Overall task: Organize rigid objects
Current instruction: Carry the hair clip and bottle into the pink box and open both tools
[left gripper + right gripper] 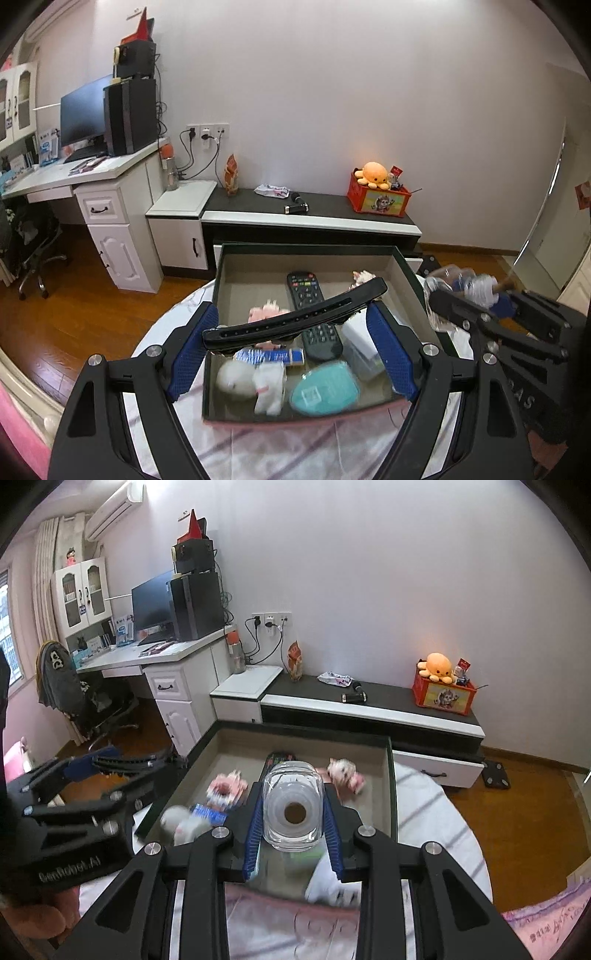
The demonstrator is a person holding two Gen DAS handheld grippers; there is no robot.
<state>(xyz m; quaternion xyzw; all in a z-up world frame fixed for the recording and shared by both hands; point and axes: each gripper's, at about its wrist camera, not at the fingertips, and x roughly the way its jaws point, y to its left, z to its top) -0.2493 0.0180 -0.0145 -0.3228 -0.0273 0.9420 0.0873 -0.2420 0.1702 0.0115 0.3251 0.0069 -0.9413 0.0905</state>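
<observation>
A round table (258, 454) draped in a pale striped cloth is seen filling the lower part of both views, and on it an open dark-rimmed box (402, 273) with a beige lining is set, occupying the centre of the left wrist view. Inside the box, a black remote control (314, 325) is laid lengthwise in the middle, a white plush toy (251, 384) is found at the lower left, a teal oval case (325, 391) at the lower centre, and a small blue packet (273, 356) just above the two. A pink plush (264, 312) is partly hidden to the left of the remote, and another pale plush (345, 771) is tucked in the far right corner.

Across the middle of the left wrist view, a long black curved hair clip (295, 319) is held by the left gripper (291, 343), its blue-padded fingers (192, 350) set wide at either end of the clip (contact on the right end cannot be made out clearly), above the box interior.

In the right wrist view, a clear glass jar (293, 808) is clamped between the blue pads of the right gripper (293, 830), held over the near part of the box. The same gripper, blurred, is caught at the right edge of the left wrist view.
</observation>
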